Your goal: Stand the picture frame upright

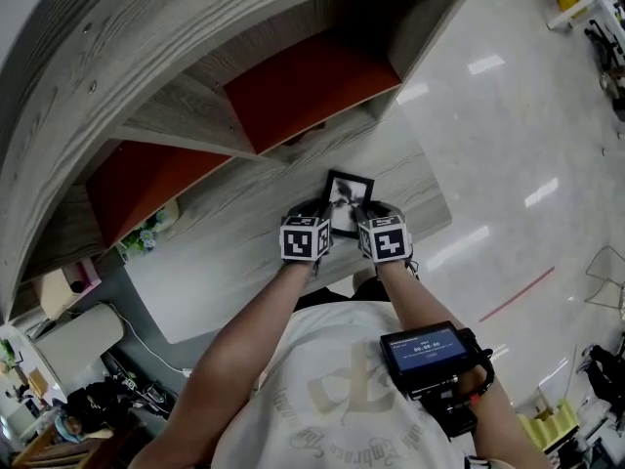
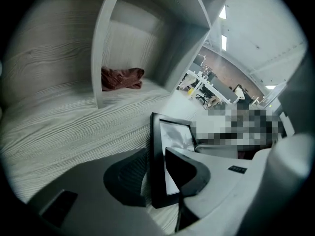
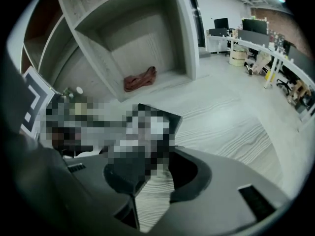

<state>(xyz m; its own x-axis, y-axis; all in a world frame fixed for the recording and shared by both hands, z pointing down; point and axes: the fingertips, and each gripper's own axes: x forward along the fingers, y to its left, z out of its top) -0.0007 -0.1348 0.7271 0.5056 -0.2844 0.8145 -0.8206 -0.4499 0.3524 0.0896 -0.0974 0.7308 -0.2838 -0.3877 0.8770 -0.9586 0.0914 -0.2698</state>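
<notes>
Picture frame [image 1: 349, 203] sat on the grey wood-grain counter [image 1: 244, 252], dead ahead at 12 o'clock, between my two hands. From above I could not tell how far it leaned.

Left gripper [image 2: 155, 154]: fingers [image 2: 125, 176] stood apart, straddling the frame's left edge. Inner finger lay over the glass. Outer finger sat just beside the black rim, with a sliver of counter showing between them lower down. No firm clamp seen.

Right gripper [image 3: 150, 166]: fingers [image 3: 189, 173] also apart, bare counter grain visible between them. Frame's corner was just past the tips at 12 o'clock. A mosaic patch covered the spot, so contact could not be told.

Brown cloth [image 2: 121, 77] lay in a cubby of the shelf unit [image 1: 312, 86], at 11 o'clock from the left gripper.
</notes>
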